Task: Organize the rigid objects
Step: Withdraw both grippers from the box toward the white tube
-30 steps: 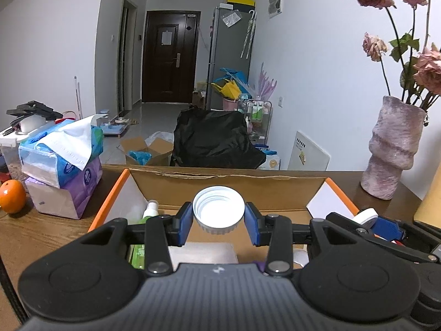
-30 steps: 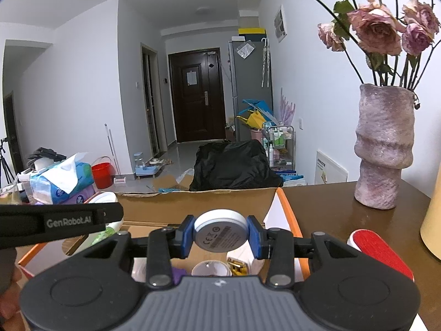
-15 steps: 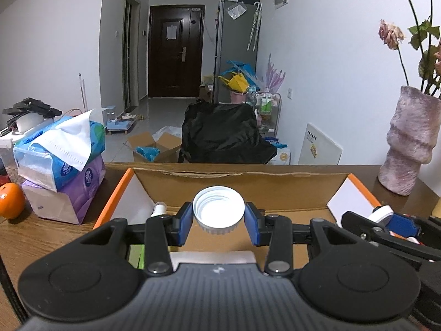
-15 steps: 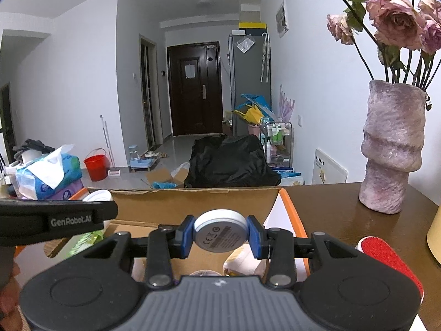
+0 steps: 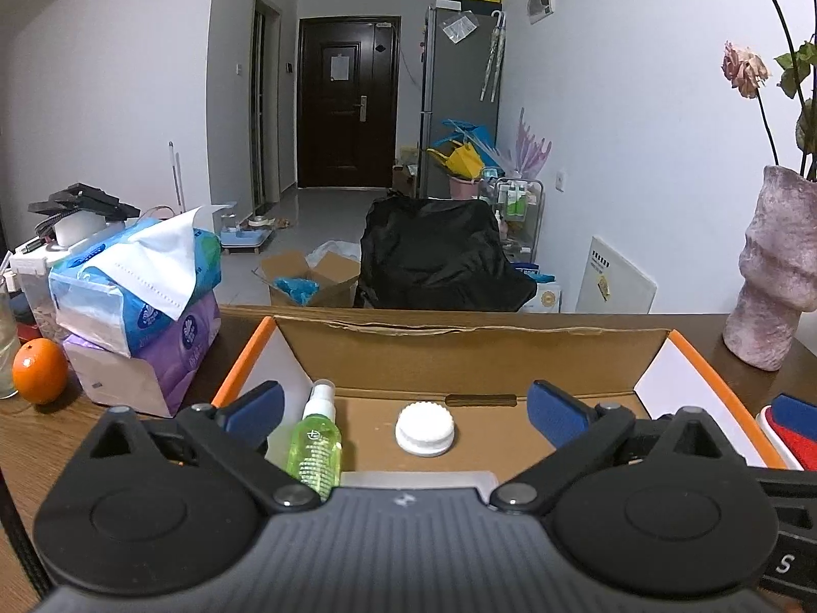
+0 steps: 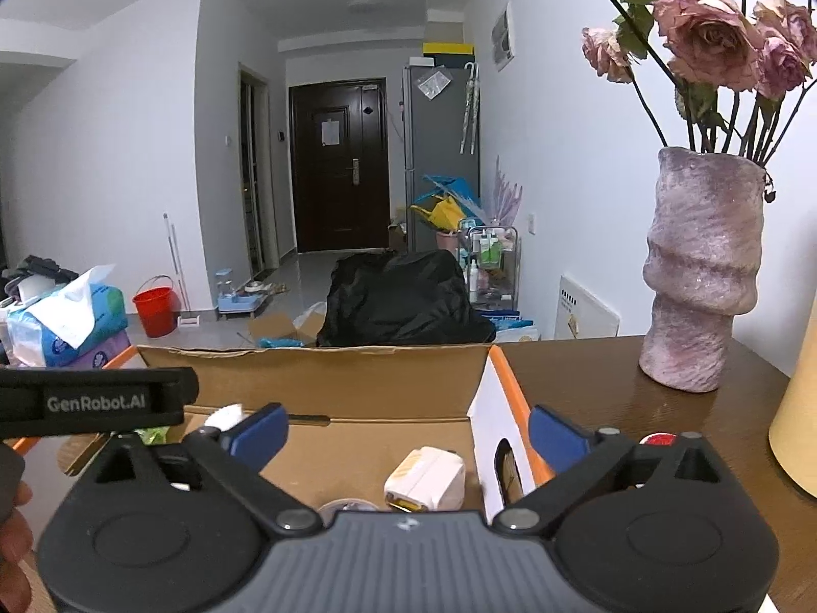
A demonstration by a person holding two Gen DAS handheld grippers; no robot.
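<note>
The white cap (image 5: 425, 429) lies on the floor of the cardboard box (image 5: 475, 357), below and between the spread fingers of the left gripper (image 5: 406, 406), whose jaws are opening with nothing pressed by the pads. A green spray bottle (image 5: 315, 447) lies just left of it. The right gripper (image 6: 407, 431) is likewise opening, empty, above a white charger (image 6: 426, 477) in the box.
</note>
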